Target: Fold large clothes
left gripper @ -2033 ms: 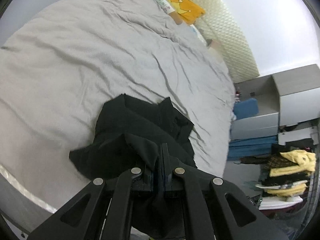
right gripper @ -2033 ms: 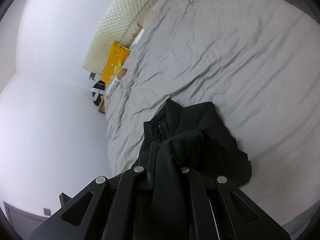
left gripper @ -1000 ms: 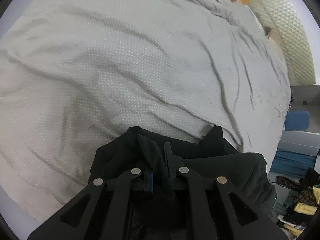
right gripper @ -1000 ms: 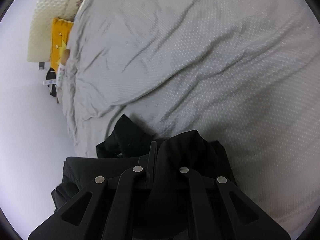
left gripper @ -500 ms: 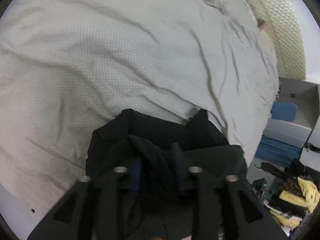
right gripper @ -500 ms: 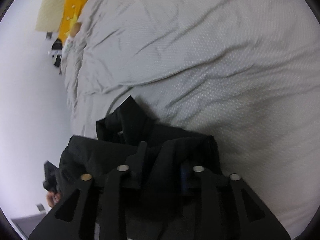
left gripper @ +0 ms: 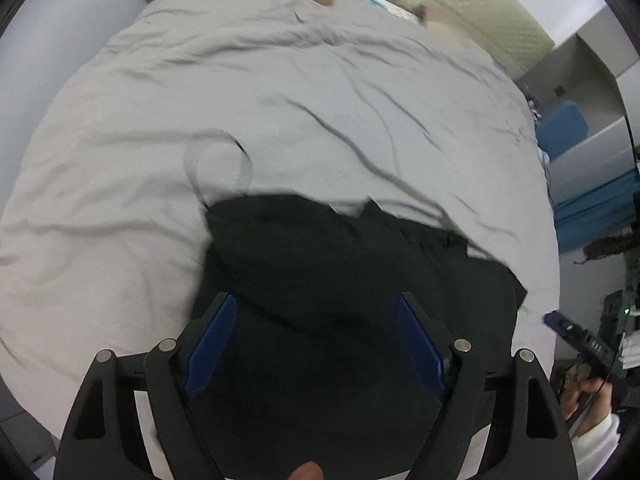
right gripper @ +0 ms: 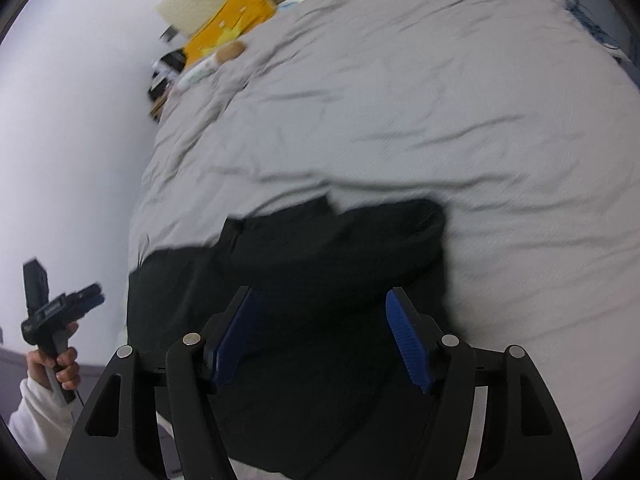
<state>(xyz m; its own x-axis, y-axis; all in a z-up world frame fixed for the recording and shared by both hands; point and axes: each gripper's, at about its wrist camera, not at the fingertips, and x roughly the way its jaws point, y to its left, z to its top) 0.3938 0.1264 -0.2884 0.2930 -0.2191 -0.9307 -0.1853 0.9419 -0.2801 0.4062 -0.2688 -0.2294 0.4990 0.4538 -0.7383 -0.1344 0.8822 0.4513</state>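
Crumpled black fabric garment [left gripper: 344, 280] is lying bunched at the near edge of the wrinkled grey bedsheet [left gripper: 280, 112]. Left gripper [left gripper: 316, 300] is hovering over it, blue-padded jaws spread wide, holding nothing; right gripper [right gripper: 320, 292] is doing likewise. Only the right wrist view is showing the yellow cushion [right gripper: 228, 24] clearly, beside the white wall [right gripper: 68, 120].

Both wrist views look down and forward from the near edge of the bed [left gripper: 280, 100], close above the black garment [left gripper: 340, 264]. The left view faces the far headboard, the right view leans toward the far-left wall. They share the garment, grey cover and yellow pillow [right gripper: 228, 24].
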